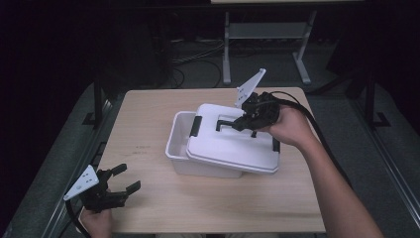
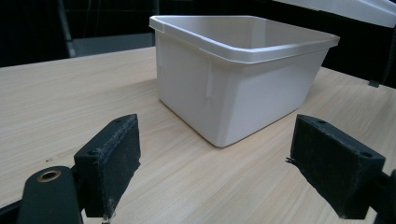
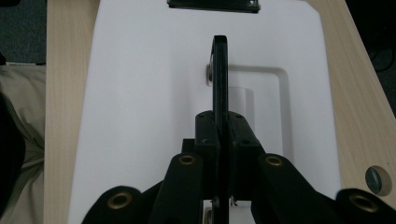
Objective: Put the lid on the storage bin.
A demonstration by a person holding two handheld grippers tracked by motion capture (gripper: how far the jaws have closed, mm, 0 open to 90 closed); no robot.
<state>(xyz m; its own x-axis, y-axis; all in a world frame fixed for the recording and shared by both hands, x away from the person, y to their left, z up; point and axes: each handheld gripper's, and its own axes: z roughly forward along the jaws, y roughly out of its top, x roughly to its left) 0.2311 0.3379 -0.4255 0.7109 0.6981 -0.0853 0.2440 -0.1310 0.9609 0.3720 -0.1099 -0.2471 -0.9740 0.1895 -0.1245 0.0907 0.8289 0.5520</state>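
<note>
Lid: flat white rectangular plastic lid [image 1: 233, 144], askew over the white plastic bin [image 1: 179, 141], overhanging toward 4 o'clock.
Handle: black lid handle [image 3: 220, 79], upright.
Right claw [image 3: 220, 140]: clenched on handle, directly above lid.
Left claw [image 1: 125, 179]: released, at 8 o'clock, well apart.
Surface: pale wooden worktop [image 1: 148, 124]; dark room.

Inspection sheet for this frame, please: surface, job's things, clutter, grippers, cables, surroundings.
Surface: wooden table, bare apart from the bin.
Job's things: white bin, part uncovered; white lid askew over it, its black handle upright.
Clutter: nothing seen.
Grippers: right gripper shut on the handle; left gripper open, apart from the bin.
Cables: black cable trails from the right gripper.
Surroundings: dark room, table frame and floor wires beyond.
</note>
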